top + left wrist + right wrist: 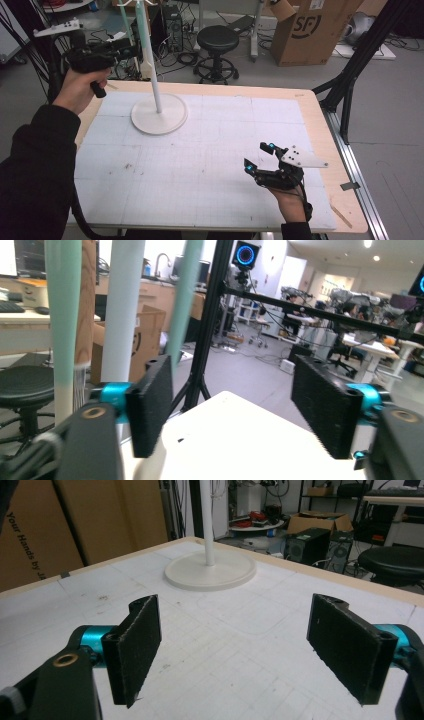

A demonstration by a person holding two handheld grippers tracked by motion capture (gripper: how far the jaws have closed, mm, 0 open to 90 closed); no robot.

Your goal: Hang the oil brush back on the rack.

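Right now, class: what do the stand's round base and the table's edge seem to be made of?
Round base: probably painted metal or moulded plastic; smooth, matt off-white with a raised rim. The look alone cannot settle which.
Table's edge: wood or plywood, a pale tan bare border around the white gridded mat.

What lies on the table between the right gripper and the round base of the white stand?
Nothing: between the right gripper and the stand's base the white gridded mat is bare, apart from faint smudges. The high view and the right gripper view both show it.
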